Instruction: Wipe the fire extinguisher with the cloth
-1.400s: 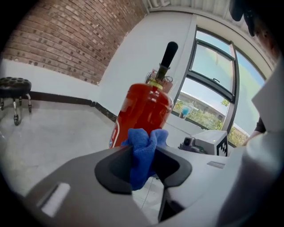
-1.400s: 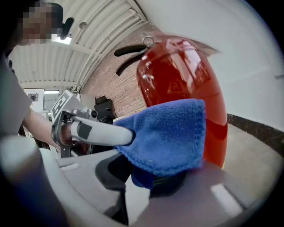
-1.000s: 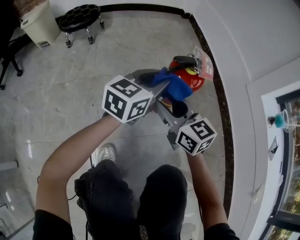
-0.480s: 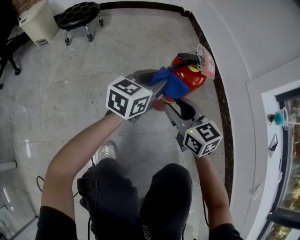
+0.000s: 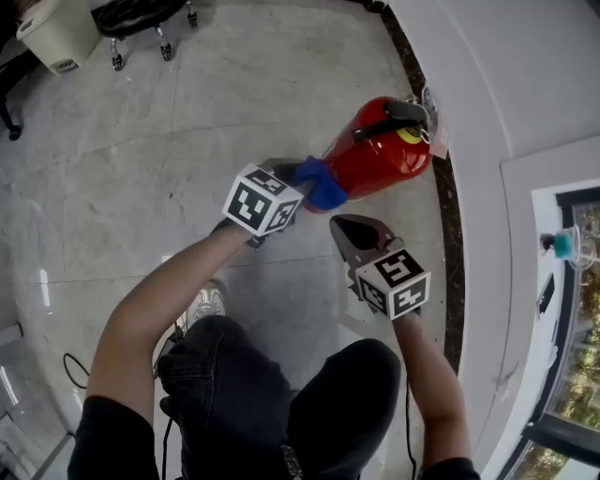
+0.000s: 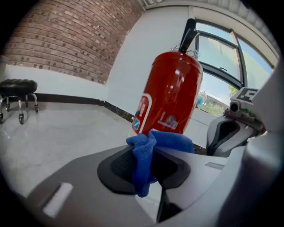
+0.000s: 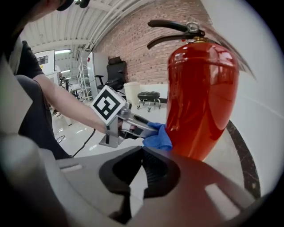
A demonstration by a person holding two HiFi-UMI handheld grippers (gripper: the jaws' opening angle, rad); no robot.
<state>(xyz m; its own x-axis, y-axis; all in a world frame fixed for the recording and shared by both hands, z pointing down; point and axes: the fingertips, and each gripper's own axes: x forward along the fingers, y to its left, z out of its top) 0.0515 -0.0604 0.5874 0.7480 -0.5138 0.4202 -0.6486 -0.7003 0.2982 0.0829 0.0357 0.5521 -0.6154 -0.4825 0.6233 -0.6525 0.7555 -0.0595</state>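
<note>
Count: one fire extinguisher (image 5: 380,155), one cloth (image 5: 319,183), two grippers, one wheeled stool (image 5: 141,14), one pale bin (image 5: 56,33). The extinguisher stands upright on the floor (image 5: 169,122), close to the floor's dark border strip at the foot of the curved white wall, upper right in the head view. Its looks: glossy red cylinder with a rounded shoulder, black lever and carry handle on top, a yellow bit at the neck, a white and blue label low on the side and a pinkish tag hanging on the wall side. The cloth is blue and bunched, with a fold hanging down between the pads. The left gripper (image 5: 292,176) has its jaws narrow and clamped on the cloth, and the cloth's free end presses against the lower part of the red body on the side away from the wall. The right gripper (image 5: 342,225) sits just beside the extinguisher on the person's side and is not touching it. Its jaws have just closed and stand fully together with nothing between them. Stool and bin are well apart from the extinguisher, at the far left corner of the floor in the head view. Both of the person's forearms are bare and reach forward over dark trousers.
</note>
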